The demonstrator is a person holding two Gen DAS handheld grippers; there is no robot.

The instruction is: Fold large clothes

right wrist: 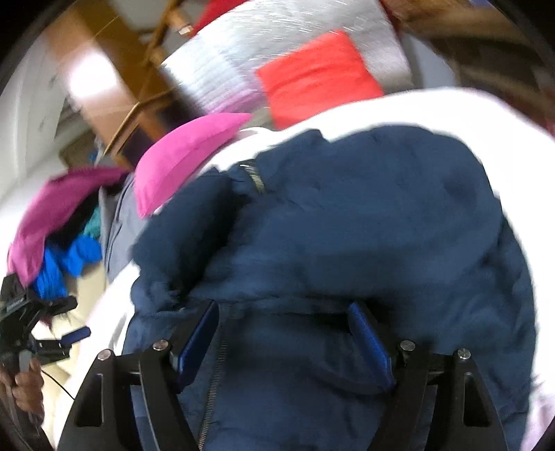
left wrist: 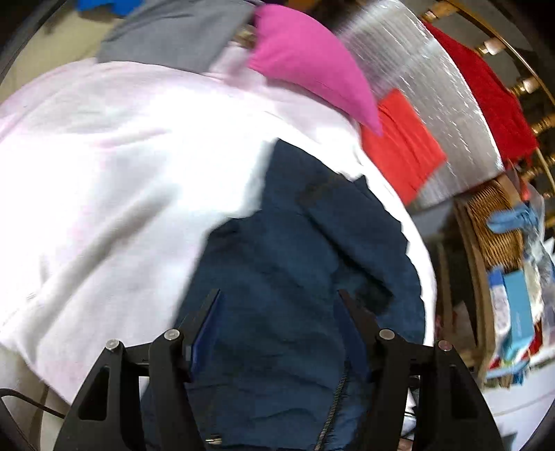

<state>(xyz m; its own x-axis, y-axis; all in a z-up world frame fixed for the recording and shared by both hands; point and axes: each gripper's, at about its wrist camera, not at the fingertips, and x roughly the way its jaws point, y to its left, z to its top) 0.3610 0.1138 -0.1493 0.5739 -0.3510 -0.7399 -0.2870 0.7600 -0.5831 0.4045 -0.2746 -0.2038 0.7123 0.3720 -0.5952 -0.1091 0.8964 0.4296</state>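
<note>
The right gripper (right wrist: 282,333) stands with its blue-padded fingers (right wrist: 369,347) spread wide over the dark navy zip-up jacket (right wrist: 347,222), a raised fold of cloth lying between them, though through the blur I cannot be sure the pads are clear of it. The left gripper (left wrist: 279,324) has its fingers apart too, nothing pinched, hovering above the jacket's zip side.

The jacket lies bunched on a white sheet (left wrist: 104,166) spread over the bed. With neither hand gripping, the heaped fold may slump and undo whatever crease it has; a careless close could also catch the metal zipper (right wrist: 255,180) or grab the sheet beneath and drag it along.

Room is tight at the far side: a magenta pillow (left wrist: 312,62) touches the sheet's edge, an orange-red folded cloth (left wrist: 399,145) lies just beyond on a silvery quilted cover (left wrist: 433,69), and a grey garment (left wrist: 173,31) sits near. The open white stretch beside the jacket offers the best space.
</note>
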